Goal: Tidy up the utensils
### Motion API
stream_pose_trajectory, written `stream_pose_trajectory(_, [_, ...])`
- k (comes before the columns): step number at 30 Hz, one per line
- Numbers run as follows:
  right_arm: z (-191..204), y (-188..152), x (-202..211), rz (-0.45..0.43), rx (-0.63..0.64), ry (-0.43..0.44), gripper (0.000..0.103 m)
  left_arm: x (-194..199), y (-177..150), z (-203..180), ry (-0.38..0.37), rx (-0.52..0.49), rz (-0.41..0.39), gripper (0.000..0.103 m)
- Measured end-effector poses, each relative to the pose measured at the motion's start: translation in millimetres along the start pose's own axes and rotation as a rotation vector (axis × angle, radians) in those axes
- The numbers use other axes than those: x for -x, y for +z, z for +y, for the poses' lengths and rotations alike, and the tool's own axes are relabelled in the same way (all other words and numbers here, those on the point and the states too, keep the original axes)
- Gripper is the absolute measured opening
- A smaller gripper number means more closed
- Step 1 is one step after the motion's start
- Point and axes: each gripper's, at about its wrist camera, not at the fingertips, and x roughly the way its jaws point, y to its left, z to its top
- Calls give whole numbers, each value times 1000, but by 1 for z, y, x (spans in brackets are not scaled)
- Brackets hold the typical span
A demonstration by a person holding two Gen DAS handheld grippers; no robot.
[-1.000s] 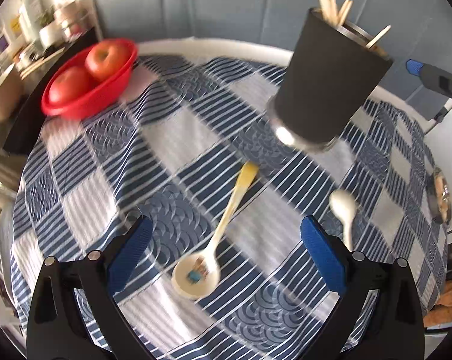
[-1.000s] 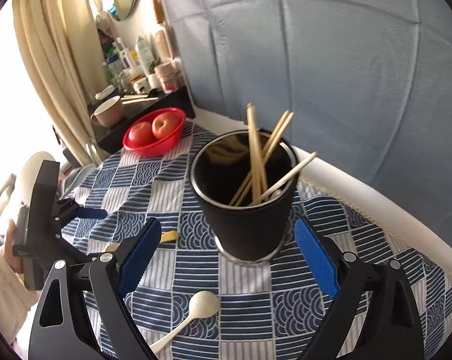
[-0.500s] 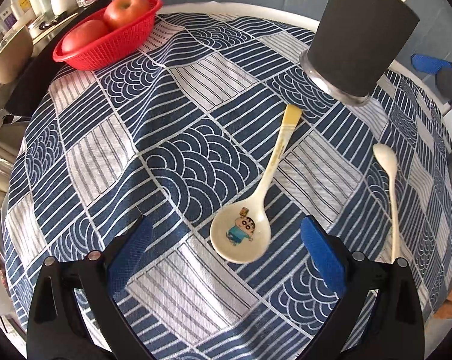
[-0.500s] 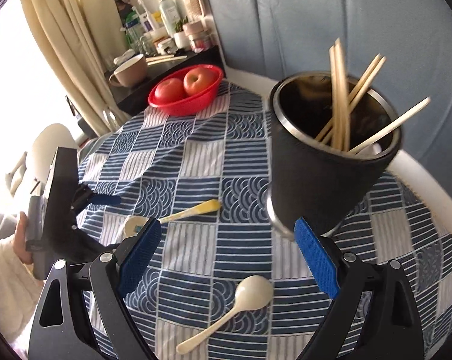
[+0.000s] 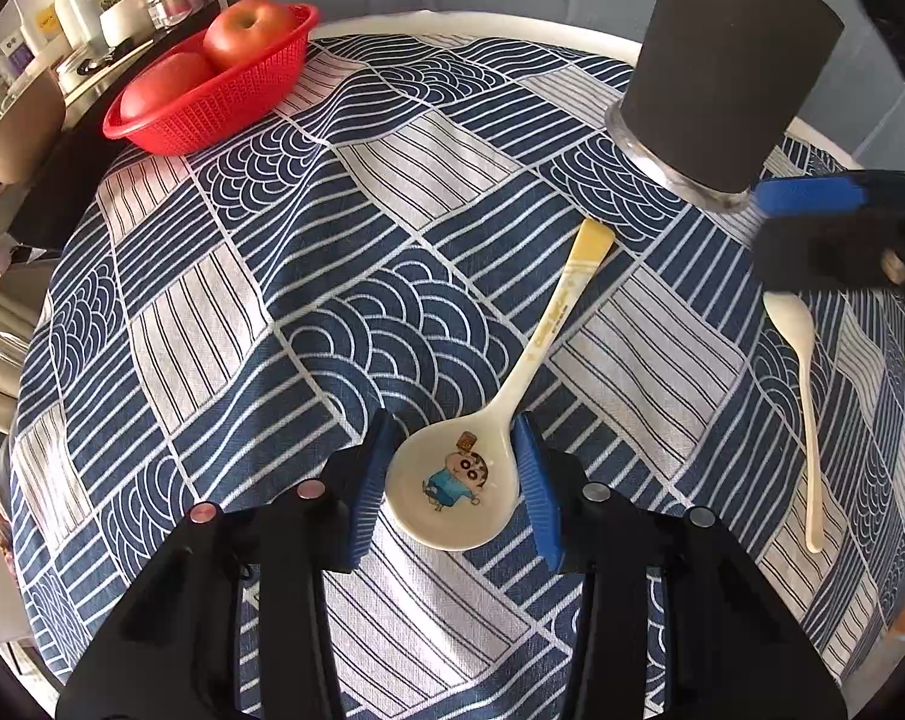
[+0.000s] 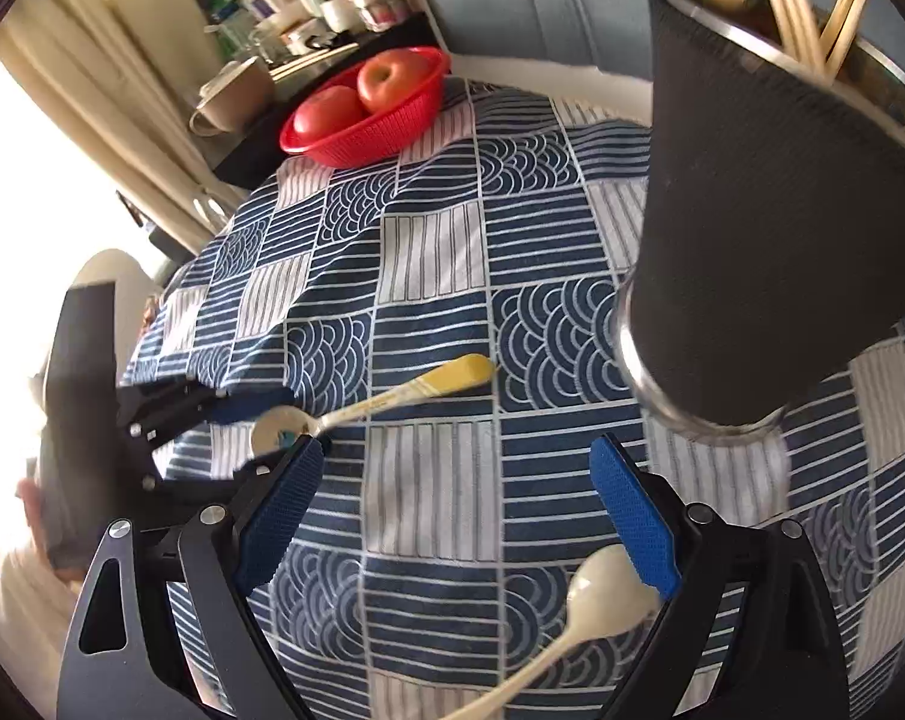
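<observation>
Round tabletop [image 5: 356,30] under blue-and-white patchwork cloth [image 5: 224,324]; padded blue wall behind, cluttered side shelf at 10 o'clock.

Item 1: cartoon spoon [image 5: 461,480], cream with yellow handle tip, lying flat, bowl at 6 o'clock in left wrist view, handle running toward 1 o'clock. Likely melamine or ceramic: light, rigid, glossy, probably slippery, possibly chip-prone. Left gripper [image 5: 452,474] low over cloth, fingers [image 5: 371,480] narrowed on either side of bowl, touching or almost touching its rim; firm grip not confirmed. Bowl sides curved, so risk of squirting out; neck, where handle meets bowl, judged the surer hold.

Item 2: plain cream spoon [image 6: 596,600], thin handle, likely light plastic. Right gripper [image 6: 458,510] fingers spread wide, holding nothing; bowl partly under right finger.

Item 3: black holder [image 6: 764,228] with chopsticks [image 6: 794,18], at 1 o'clock, probable destination; tall rim and protruding sticks crowd entry.

Item 4: red basket [image 5: 212,84] with apples [image 5: 248,36], 11 o'clock, well apart, no obstruction.
</observation>
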Motion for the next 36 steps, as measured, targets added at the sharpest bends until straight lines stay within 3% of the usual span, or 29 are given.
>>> stream_pose_trajectory(3, [-1,8,-14,32,-125,100,85,4,-7,0,-24,-8,2,42])
stream_pose_trajectory(6, [3,14,-31,82,-209,178,76,6,-13,5,-52,21,-3,42])
stream_pose_trajectory(11, [5,7,-54,158,-306,245,68,12,-26,11,-87,63,-16,42])
stream_pose_trajectory(14, [3,2,-68,203,-360,242,61,16,-35,15,-112,102,-31,42])
stream_pose_trajectory(18, [2,6,-74,197,-410,260,54,19,-43,17,-129,130,-45,41])
stream_pose_trajectory(19, [2,7,-76,203,-411,249,43,19,-44,19,-137,139,-47,41])
stream_pose_trajectory(21, [-1,8,-78,211,-426,233,30,20,-46,19,-143,140,-47,40])
stream_pose_trajectory(22, [-3,8,-81,225,-430,236,14,20,-47,18,-140,134,-47,39])
stream_pose_trajectory(30, [-24,-7,-71,168,-505,417,9,22,-44,12,-135,99,-25,38])
stream_pose_trajectory(36, [-28,-15,-35,106,-464,464,8,29,-32,4,-139,65,-37,37])
